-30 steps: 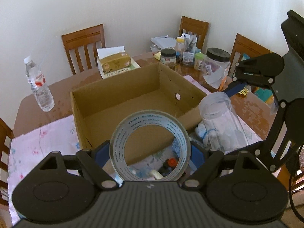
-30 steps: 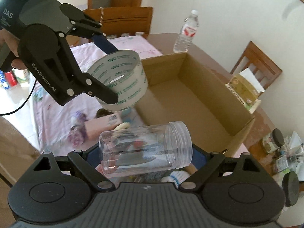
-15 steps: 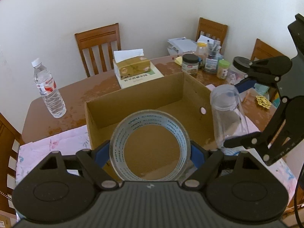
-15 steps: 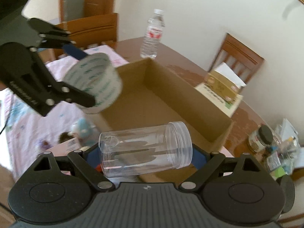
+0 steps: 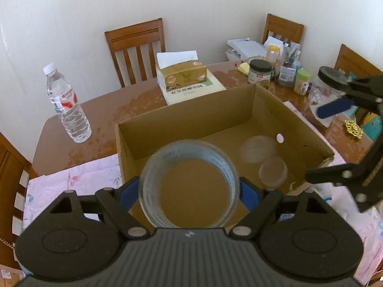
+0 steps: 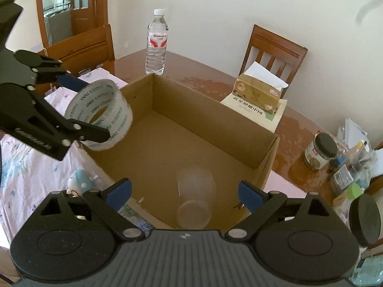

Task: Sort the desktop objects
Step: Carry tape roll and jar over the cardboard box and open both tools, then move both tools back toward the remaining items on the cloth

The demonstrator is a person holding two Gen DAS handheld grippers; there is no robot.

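The right gripper is opening with nothing between its fingers. The clear jar is below it, inside the cardboard box. The left gripper is opening too, with the tape roll between its fingers, over the box.

The brown counter bears a cardboard box, water bottle, pink cloth (floral, apparently) and jars.
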